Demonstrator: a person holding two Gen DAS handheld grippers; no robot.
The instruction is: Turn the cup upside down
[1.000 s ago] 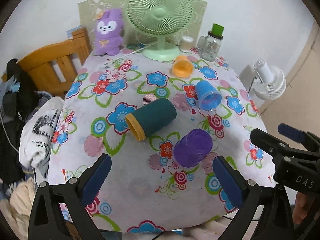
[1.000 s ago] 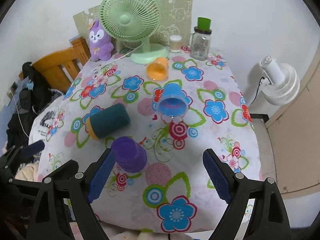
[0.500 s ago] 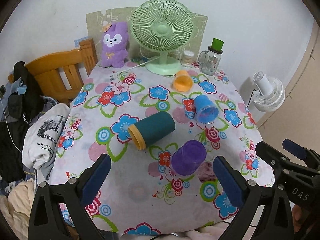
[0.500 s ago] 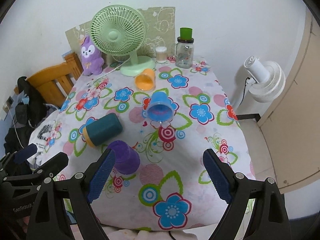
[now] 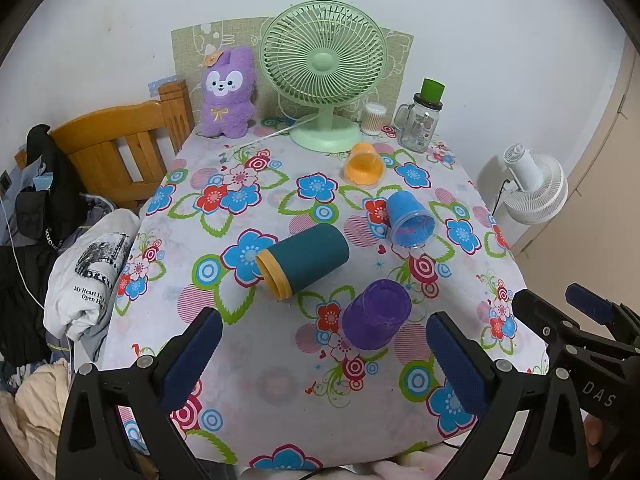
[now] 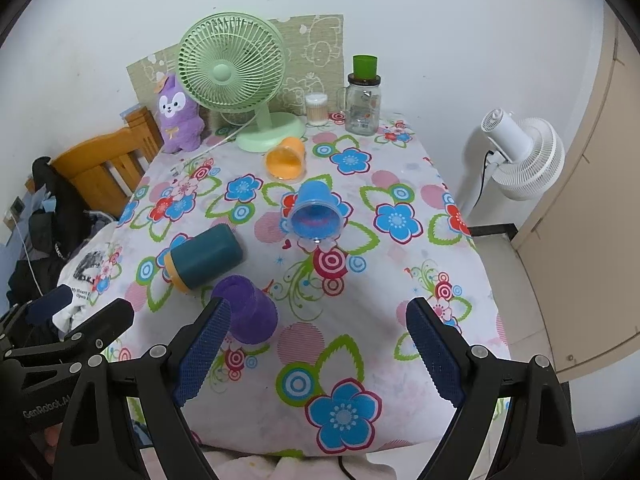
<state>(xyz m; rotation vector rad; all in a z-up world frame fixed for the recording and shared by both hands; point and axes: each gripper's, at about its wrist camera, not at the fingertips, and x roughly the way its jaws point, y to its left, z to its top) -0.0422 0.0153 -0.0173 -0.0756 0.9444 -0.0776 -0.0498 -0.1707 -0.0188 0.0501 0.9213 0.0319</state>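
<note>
Several cups lie or stand on a flowered tablecloth (image 5: 280, 380). A purple cup (image 5: 377, 314) (image 6: 249, 309) stands upside down near the front. A teal cup with a yellow rim (image 5: 303, 261) (image 6: 205, 257) lies on its side. A blue cup (image 5: 409, 219) (image 6: 316, 210) and an orange cup (image 5: 363, 165) (image 6: 285, 158) also lie on their sides. My left gripper (image 5: 320, 364) is open and empty, above the table's front edge. My right gripper (image 6: 318, 354) is open and empty, to the right of the purple cup.
A green desk fan (image 5: 323, 68), a purple plush toy (image 5: 227, 94), a glass jar with a green lid (image 5: 423, 120) and a cotton swab tub (image 5: 373, 118) stand at the back. A wooden chair (image 5: 120, 148) with clothes is at left. A white floor fan (image 5: 534, 184) is at right.
Both grippers have pulled back and up from the table, so more of it shows. The cups have not moved. Both grippers stay open.
</note>
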